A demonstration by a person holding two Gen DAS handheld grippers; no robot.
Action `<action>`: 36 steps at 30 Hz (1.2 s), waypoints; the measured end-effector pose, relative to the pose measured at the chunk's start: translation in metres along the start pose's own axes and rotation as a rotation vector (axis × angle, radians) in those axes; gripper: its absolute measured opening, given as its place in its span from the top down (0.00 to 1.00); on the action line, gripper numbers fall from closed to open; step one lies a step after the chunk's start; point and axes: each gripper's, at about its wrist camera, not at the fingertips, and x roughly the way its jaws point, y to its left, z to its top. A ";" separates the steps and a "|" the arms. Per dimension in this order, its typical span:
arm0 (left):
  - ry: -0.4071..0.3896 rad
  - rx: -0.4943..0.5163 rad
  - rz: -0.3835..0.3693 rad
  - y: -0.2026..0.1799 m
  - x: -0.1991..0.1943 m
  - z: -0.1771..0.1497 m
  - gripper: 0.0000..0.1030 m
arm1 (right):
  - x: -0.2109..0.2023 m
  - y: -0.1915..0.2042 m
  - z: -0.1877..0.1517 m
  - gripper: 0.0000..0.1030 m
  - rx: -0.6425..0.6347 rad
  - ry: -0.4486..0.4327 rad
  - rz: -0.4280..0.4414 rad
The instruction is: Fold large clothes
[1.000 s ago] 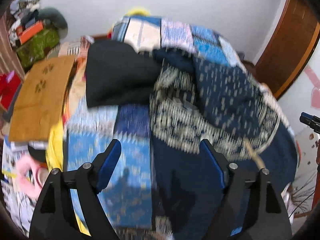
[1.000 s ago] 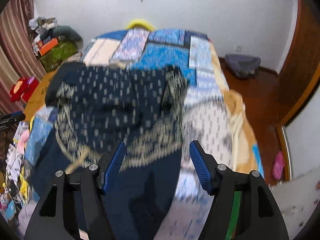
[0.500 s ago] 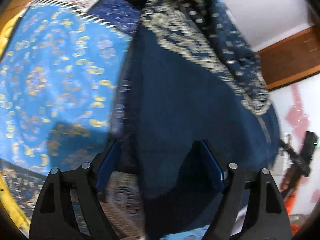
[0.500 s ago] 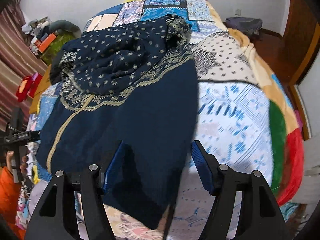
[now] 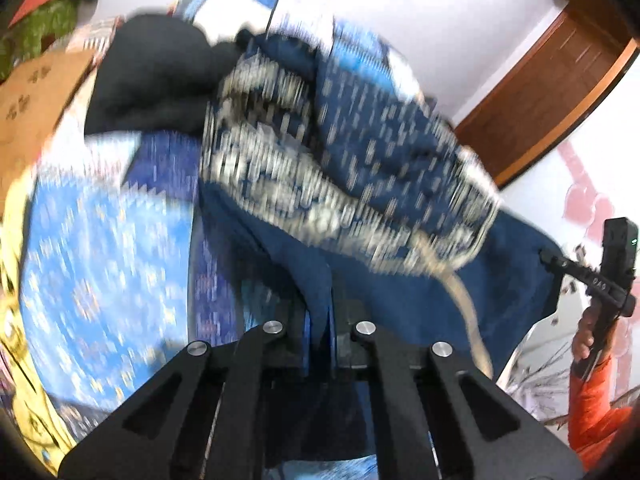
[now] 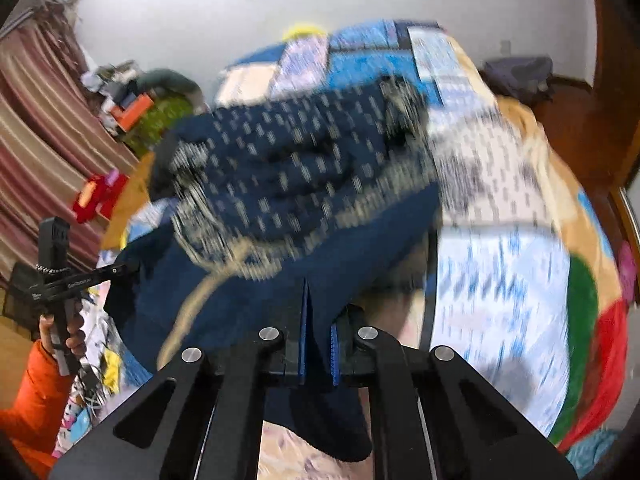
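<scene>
A large navy garment (image 5: 380, 184) with a cream patterned band and dotted upper part lies bunched on the bed. My left gripper (image 5: 320, 320) is shut on its plain navy hem, cloth pinched between the blue pads. In the right wrist view the same garment (image 6: 288, 184) spreads ahead, and my right gripper (image 6: 318, 344) is shut on its near navy edge, which hangs below the jaws. The right gripper also shows in the left wrist view (image 5: 600, 276), and the left gripper in the right wrist view (image 6: 56, 272). Both views are motion-blurred.
The bed carries a blue patchwork quilt (image 5: 100, 264), seen also in the right wrist view (image 6: 500, 280). A black garment (image 5: 148, 76) lies at the far left, beside a brown board (image 5: 32, 108). Clutter (image 6: 136, 108) and a curtain stand left, a wooden door (image 5: 552, 80) right.
Both grippers went from open above the garment to shut on its near navy edge. The cloth is now lifted and pulled toward the cameras, and both views swing upward.
</scene>
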 end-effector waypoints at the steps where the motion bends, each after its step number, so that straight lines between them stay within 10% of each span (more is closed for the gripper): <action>1: -0.031 0.001 -0.012 -0.001 -0.007 0.012 0.95 | -0.001 0.000 0.012 0.93 0.000 -0.013 0.023; 6: -0.151 -0.008 -0.070 -0.011 -0.031 0.084 0.96 | 0.007 -0.002 0.078 0.94 -0.033 -0.096 0.010; 13: -0.273 -0.008 0.066 -0.005 0.001 0.187 0.96 | 0.048 -0.037 0.166 0.94 0.025 -0.190 -0.092; 20: -0.132 -0.066 0.274 0.044 0.108 0.222 0.95 | 0.146 -0.094 0.185 0.93 0.132 -0.050 -0.157; 28: -0.078 -0.041 0.246 0.054 0.114 0.215 0.89 | 0.149 -0.104 0.181 0.88 0.170 0.069 -0.165; 33: -0.126 0.021 0.313 0.032 0.078 0.207 0.38 | 0.111 -0.085 0.180 0.56 0.112 -0.027 -0.216; 36: -0.177 0.078 0.341 0.017 0.057 0.196 0.34 | 0.089 -0.067 0.173 0.52 0.062 -0.059 -0.183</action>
